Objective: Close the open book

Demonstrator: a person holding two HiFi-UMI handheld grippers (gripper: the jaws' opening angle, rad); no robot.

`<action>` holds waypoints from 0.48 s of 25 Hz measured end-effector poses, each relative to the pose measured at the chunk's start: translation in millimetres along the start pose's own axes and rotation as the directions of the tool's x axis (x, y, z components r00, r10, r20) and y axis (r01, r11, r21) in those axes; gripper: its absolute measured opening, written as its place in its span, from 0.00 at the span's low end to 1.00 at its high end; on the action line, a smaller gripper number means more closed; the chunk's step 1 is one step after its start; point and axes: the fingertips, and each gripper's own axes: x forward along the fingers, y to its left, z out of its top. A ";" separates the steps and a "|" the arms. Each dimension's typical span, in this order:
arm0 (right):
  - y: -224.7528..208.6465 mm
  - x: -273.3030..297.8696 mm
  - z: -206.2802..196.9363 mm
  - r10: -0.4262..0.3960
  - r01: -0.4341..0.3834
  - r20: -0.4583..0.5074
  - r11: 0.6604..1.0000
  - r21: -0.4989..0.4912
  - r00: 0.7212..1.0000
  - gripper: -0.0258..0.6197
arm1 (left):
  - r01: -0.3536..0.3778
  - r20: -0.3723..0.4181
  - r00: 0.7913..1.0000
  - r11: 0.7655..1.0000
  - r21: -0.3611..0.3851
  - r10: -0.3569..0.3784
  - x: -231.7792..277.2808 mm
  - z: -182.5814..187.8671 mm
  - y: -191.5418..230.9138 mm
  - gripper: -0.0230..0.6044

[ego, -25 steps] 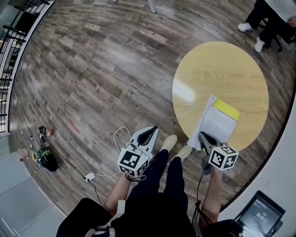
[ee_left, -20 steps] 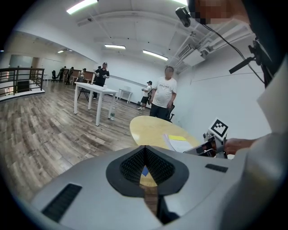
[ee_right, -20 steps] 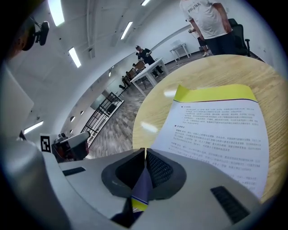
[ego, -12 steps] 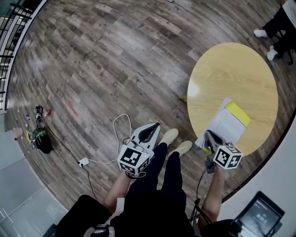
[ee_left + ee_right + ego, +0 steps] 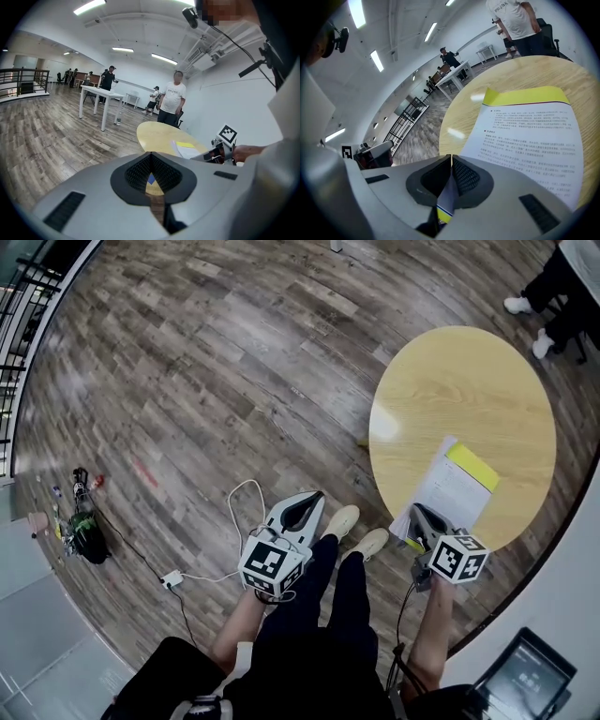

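Note:
The open book (image 5: 455, 486) lies on the round yellow table (image 5: 469, 381), near its front edge, showing a white printed page (image 5: 529, 131) with a yellow strip at the far end. My right gripper (image 5: 417, 512) is at the book's near edge, shut on a thin cover or leaf with a yellow and blue edge that runs between the jaws (image 5: 451, 157). My left gripper (image 5: 305, 502) hangs over the wooden floor beside the person's legs, away from the table, its jaws (image 5: 151, 153) shut with nothing in them. The left gripper view shows the book (image 5: 187, 149) at a distance.
A white cable and charger (image 5: 225, 521) lie on the floor left of the person's shoes. A dark bag with small items (image 5: 84, 540) sits by the left wall. A screen (image 5: 525, 676) stands at the lower right. People (image 5: 174, 101) and a white table (image 5: 101, 96) stand beyond the round table.
The head view has swung a little, so the table sits slightly differently in the frame. The right gripper stays at the book's near edge. The left gripper has barely shifted.

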 end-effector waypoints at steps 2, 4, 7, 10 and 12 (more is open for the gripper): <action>4.7 -7.8 4.1 0.020 -0.020 0.018 1.000 0.009 1.000 0.05 | 0.005 0.004 1.000 1.000 0.011 -0.005 0.1 6.1 -6.6 0.03; 9.5 -16.2 9.1 0.032 -0.032 0.040 0.999 0.004 0.999 0.05 | 0.016 0.013 1.000 1.000 0.025 -0.017 1.3 13.6 -14.0 0.03; 15.3 -30.3 21.1 0.039 -0.038 0.091 0.999 -0.011 0.995 0.05 | 0.048 0.032 0.998 0.997 0.063 -0.050 7.6 28.9 -25.9 0.03; 23.7 -55.0 35.0 0.063 -0.063 0.159 0.998 -0.003 0.985 0.05 | 0.083 0.050 0.995 0.991 0.101 -0.089 11.8 48.0 -46.1 0.03; 32.3 -71.6 43.8 0.093 -0.098 0.210 0.995 0.013 0.973 0.05 | 0.106 0.066 0.991 0.986 0.126 -0.115 11.3 60.2 -60.7 0.03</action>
